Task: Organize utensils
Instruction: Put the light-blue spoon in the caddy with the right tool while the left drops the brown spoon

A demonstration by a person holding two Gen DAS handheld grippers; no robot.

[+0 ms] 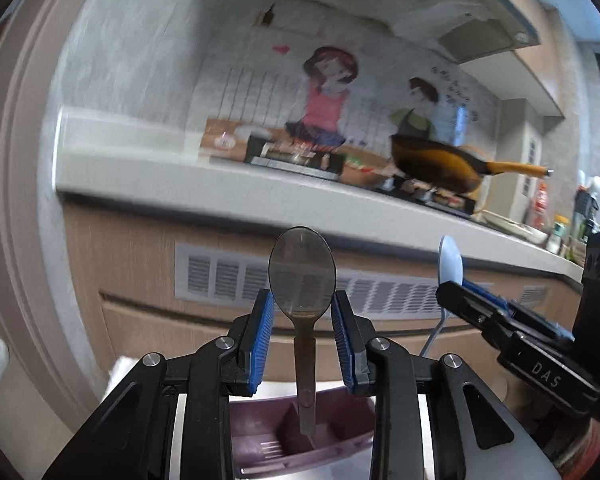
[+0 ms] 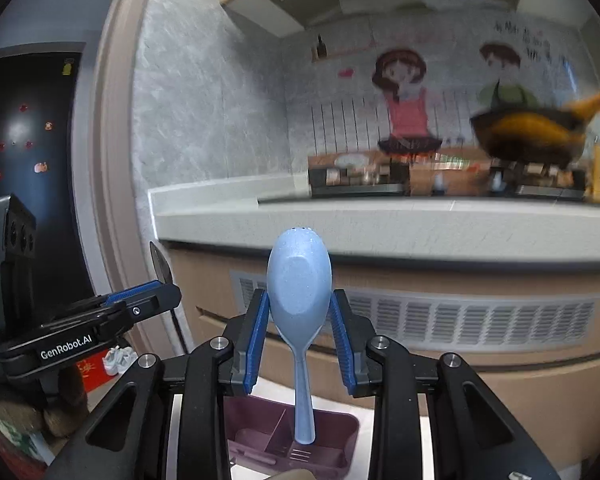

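My left gripper [image 1: 302, 312] is shut on a dark translucent spoon [image 1: 302, 272], bowl up, handle end hanging over the mauve utensil holder [image 1: 260, 436] below. My right gripper [image 2: 299, 316] is shut on a light blue spoon [image 2: 299, 280], also bowl up, its handle end above the same mauve holder [image 2: 340, 428], which has dividers. The right gripper with the blue spoon [image 1: 450, 258] shows at the right of the left wrist view. The left gripper with the dark spoon [image 2: 161, 264] shows at the left of the right wrist view.
A kitchen counter [image 2: 340, 220] with a vented cabinet front [image 2: 460, 316] stands ahead. A stove carries a yellow frying pan [image 1: 436, 160]. A cartoon wall sticker [image 2: 404, 96] is behind. A dark fridge [image 2: 20, 128] is far left. Bottles [image 1: 540, 208] stand at the right.
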